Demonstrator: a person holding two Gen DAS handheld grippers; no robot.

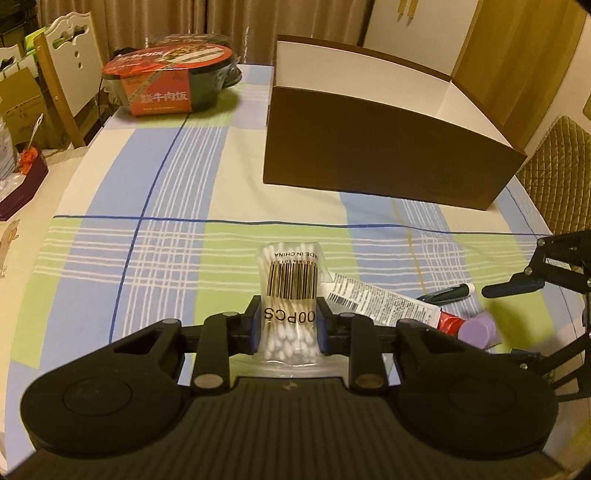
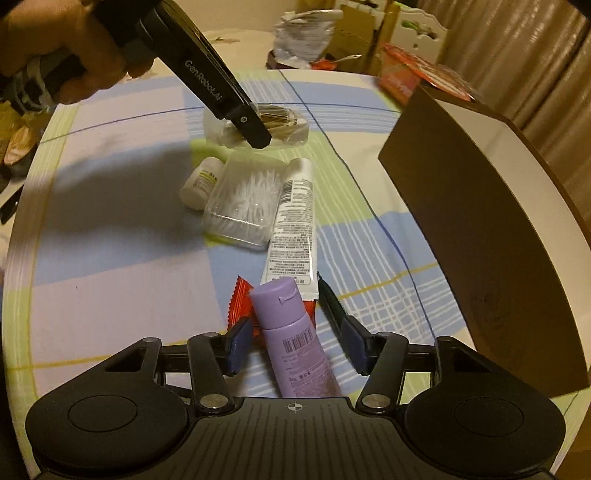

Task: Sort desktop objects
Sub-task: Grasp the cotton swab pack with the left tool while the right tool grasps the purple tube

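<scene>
Checked tablecloth point(image 1: 147, 229); left tool point(image 1: 289, 321) around swab bag point(image 1: 291, 295).

Behind your work area: instant-rice bowl point(image 1: 168, 83) at the table's far edge, white chair point(image 1: 70, 62) beside it, beige curtains point(image 1: 166, 18), quilted chair point(image 1: 554, 173) opposite.

A home dining room: checked tablecloth point(image 1: 155, 206), wooden chairs point(image 1: 70, 74), drawn curtains point(image 1: 155, 22).

Tube point(image 2: 293, 225) lies between swab box point(image 2: 243, 201) and, seemingly, bin point(image 2: 491, 236).
</scene>
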